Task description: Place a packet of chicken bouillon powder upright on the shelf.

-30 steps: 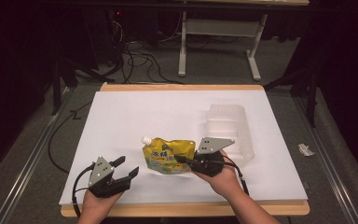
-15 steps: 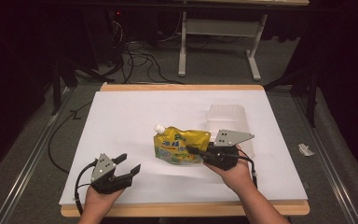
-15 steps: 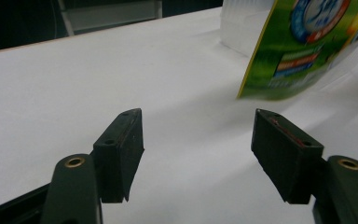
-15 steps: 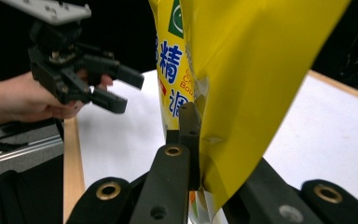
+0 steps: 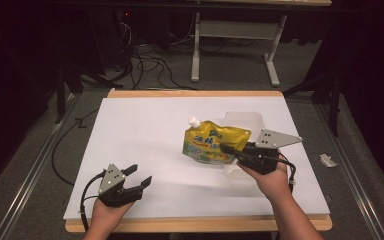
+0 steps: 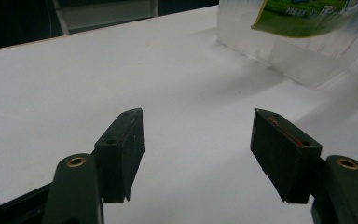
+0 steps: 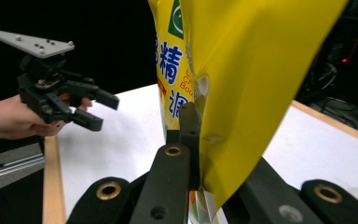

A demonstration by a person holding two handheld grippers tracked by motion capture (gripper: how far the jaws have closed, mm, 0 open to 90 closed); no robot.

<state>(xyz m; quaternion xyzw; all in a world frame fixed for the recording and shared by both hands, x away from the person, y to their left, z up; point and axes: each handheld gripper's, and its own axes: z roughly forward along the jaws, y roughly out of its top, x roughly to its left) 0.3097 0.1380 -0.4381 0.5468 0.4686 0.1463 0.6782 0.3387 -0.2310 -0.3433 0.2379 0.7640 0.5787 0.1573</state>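
Left tool (image 5: 139, 179) rests low at 7 o'clock, jaws apart; right tool (image 5: 228, 149) at 4 o'clock, raised, jaws clamped.

A white table (image 5: 145, 130) with a wooden edge fills the middle, black cables (image 5: 145, 65) and a metal stand (image 5: 232, 37) lying on the far floor.

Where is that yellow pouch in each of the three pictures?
High view: yellow pouch right of centre, clamped by the right gripper.
Left gripper view: its green bottom edge at the top right, above the clear plastic container.
Right gripper view: fills the centre, between the jaws.
Shared landmark: white tabletop.
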